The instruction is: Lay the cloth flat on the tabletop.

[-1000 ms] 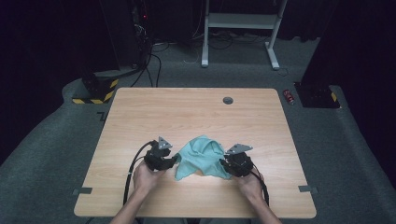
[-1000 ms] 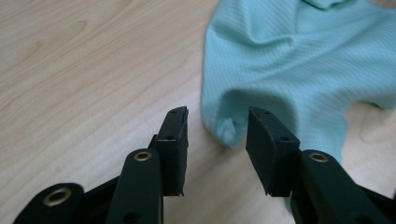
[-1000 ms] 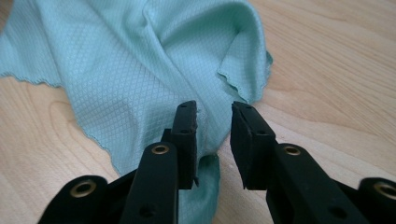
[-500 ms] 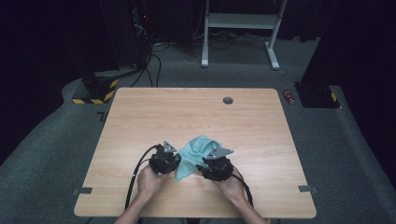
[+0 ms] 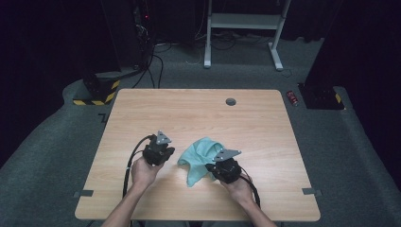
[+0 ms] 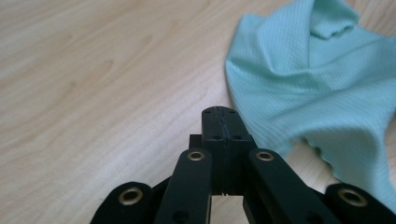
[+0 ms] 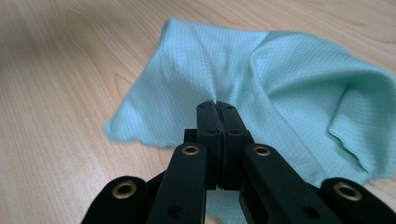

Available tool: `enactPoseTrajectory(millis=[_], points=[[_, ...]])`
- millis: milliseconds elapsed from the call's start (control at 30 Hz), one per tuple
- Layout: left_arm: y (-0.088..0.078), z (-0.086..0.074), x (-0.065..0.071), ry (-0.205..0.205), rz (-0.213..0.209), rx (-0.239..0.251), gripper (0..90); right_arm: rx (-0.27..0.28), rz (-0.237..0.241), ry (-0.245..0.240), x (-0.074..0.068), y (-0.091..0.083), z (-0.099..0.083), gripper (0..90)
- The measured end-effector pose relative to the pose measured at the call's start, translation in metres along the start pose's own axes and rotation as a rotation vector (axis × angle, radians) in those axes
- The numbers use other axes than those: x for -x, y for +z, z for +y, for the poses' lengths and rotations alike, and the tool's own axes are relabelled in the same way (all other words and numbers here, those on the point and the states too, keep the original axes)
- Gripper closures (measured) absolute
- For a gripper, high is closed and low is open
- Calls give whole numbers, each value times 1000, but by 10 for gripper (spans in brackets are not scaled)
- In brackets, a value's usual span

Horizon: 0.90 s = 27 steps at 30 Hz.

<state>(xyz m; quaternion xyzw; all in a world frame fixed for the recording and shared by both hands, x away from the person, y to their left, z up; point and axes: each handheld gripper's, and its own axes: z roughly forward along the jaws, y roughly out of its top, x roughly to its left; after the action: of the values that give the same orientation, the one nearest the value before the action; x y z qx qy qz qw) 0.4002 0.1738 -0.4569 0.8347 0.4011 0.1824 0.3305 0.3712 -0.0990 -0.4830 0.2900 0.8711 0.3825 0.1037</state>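
Observation:
A mint-green waffle-weave cloth point(image 5: 199, 152) lies crumpled on the wooden table point(image 5: 198, 113), near its front. My right gripper point(image 5: 213, 166) sits at the cloth's right edge. In the right gripper view its jaws have just closed, and the cloth point(image 7: 280, 79) puckers into the tip of my right gripper point(image 7: 215, 103). My left gripper point(image 5: 166, 154) hovers just left of the cloth. In the left gripper view the jaws of my left gripper point(image 6: 219, 111) have just closed with nothing between them, and the cloth point(image 6: 317, 84) lies to their right.
A round grommet hole point(image 5: 231, 101) sits near the table's far edge. A small red can point(image 5: 293, 97) lies on the floor past the right corner. A white desk frame point(image 5: 243, 21) and cables stand on the dark floor behind.
Both grippers moved in toward the cloth, then the left one drew back to the left and up. The right one shifted left onto the cloth's edge. The cloth is more bunched, with a tail toward the front.

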Motion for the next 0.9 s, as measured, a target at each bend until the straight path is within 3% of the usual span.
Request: enactPoseTrajectory(millis=[67,200,300,367,467,567,667,800,900], points=[[2,-1,7,14,-37,9,898,7,7,24,3,-3,0,893],[6,-11,25,39,-81,-1,759,7,-7,43,5,-2,1,892],[8,-21,31,-17,-115,-16,635,-11,-21,45,7,2,2,890],[9,-26,35,-25,-94,-28,606,-54,-31,41,8,7,1,884],[11,-29,41,-44,-83,-39,581,-92,-43,39,9,12,-4,787],[13,-28,49,-66,-99,-50,534,-38,-17,71,14,4,-9,722],[17,-25,59,-50,-120,-54,504,16,-43,101,21,-11,-15,700],[30,-21,69,-30,-98,-81,499,34,-118,157,36,-27,-23,680],[42,-19,72,-22,-58,-103,495,35,-151,197,47,-28,-28,631]])
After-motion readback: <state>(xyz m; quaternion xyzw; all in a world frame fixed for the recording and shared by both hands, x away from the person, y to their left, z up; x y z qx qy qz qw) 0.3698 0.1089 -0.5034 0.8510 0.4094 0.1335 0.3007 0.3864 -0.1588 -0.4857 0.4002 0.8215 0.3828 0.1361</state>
